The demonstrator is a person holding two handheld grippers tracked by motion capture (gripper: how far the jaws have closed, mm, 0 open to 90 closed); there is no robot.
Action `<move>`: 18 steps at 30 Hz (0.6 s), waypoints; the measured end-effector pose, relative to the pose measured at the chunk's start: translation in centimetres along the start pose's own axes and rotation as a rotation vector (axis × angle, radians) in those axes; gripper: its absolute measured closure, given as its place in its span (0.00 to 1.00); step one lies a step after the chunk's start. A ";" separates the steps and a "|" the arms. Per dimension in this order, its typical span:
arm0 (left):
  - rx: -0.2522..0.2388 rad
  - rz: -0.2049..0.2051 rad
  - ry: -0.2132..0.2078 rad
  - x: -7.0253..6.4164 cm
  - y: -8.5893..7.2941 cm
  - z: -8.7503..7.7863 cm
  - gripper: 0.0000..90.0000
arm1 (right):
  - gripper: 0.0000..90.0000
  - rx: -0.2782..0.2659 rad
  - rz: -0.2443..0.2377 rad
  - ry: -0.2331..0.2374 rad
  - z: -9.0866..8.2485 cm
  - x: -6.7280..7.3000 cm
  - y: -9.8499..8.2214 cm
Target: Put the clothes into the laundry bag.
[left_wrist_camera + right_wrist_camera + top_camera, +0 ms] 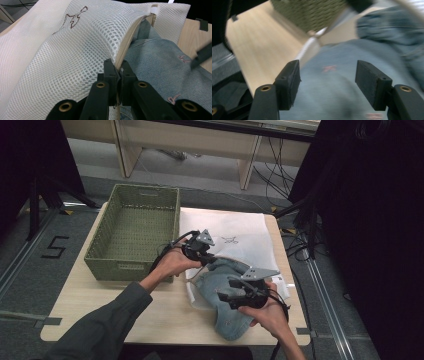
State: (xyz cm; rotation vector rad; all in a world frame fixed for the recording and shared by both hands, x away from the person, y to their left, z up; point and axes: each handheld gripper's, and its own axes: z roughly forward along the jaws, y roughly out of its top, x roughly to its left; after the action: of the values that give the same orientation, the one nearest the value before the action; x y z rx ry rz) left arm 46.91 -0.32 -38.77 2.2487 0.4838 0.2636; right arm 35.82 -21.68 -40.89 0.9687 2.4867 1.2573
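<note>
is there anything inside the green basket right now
No, the high view shows the green basket with only its bare woven bottom, while the jeans lie half in the mesh bag.

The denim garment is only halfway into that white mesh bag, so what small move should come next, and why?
Probably the right gripper, jaws open just above the denim garment, should close on the cloth and push it deeper. The left gripper is pinching the mesh laundry bag at its zipper edge, holding the mouth up.
</note>
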 end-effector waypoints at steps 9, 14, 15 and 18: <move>0.011 0.006 -0.004 0.1 0.0 0.0 0.95 | 0.56 0.167 -0.142 -0.117 3.2 3.7 -1.7; 0.018 0.013 -0.008 -0.2 0.0 0.0 0.95 | 0.96 0.236 -0.150 -0.083 4.2 0.4 -2.3; 0.010 0.013 -0.007 -0.3 0.0 0.0 0.95 | 0.96 0.214 -0.130 -0.077 4.1 -0.2 -2.1; 0.016 0.013 -0.013 -0.2 0.0 -0.1 0.95 | 0.97 0.147 -0.116 -0.105 3.3 -1.3 -0.7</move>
State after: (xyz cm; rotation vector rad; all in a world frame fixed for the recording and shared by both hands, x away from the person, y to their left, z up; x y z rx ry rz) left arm 46.66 -0.37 -38.75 2.2684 0.4658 0.2532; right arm 37.94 -20.70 -43.63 0.8835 2.5406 0.9760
